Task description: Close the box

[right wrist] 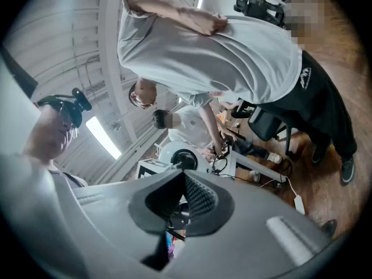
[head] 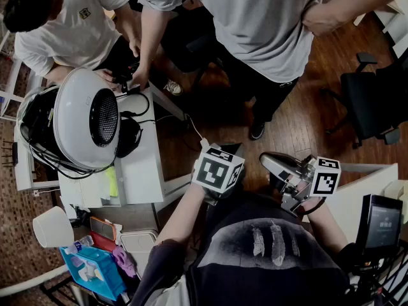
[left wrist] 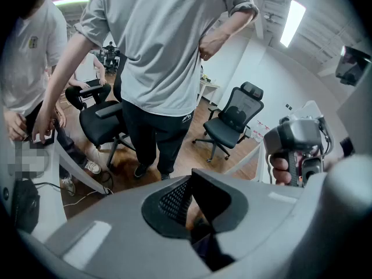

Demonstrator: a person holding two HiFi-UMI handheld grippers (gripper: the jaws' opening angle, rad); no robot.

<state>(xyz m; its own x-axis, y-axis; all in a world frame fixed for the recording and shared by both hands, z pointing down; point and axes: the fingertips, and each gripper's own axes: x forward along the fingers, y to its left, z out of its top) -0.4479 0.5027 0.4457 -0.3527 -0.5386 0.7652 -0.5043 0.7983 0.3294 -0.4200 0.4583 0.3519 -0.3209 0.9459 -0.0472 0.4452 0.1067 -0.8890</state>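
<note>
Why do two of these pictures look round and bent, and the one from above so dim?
Left gripper view: wide-angle lens, so black corners, bowed lines, and the long white ceiling lamp blows out to glare. Right gripper view: same curving, tilted, with the brown wooden floor at the right. Head view: flatter but dim, darkest along the bottom. Mosaic patches were added afterwards.

"How many people stand at the white desk?"
"Two: a person in a white T-shirt point(head: 70, 18) and a person in a grey T-shirt point(head: 268, 18)."
"Black wheeled office chairs?"
"Two: one near the wall point(left wrist: 232, 121), one behind the legs point(left wrist: 99, 116)."
"White domed appliances with a black grille point(head: 80, 116)?"
"One."
</note>
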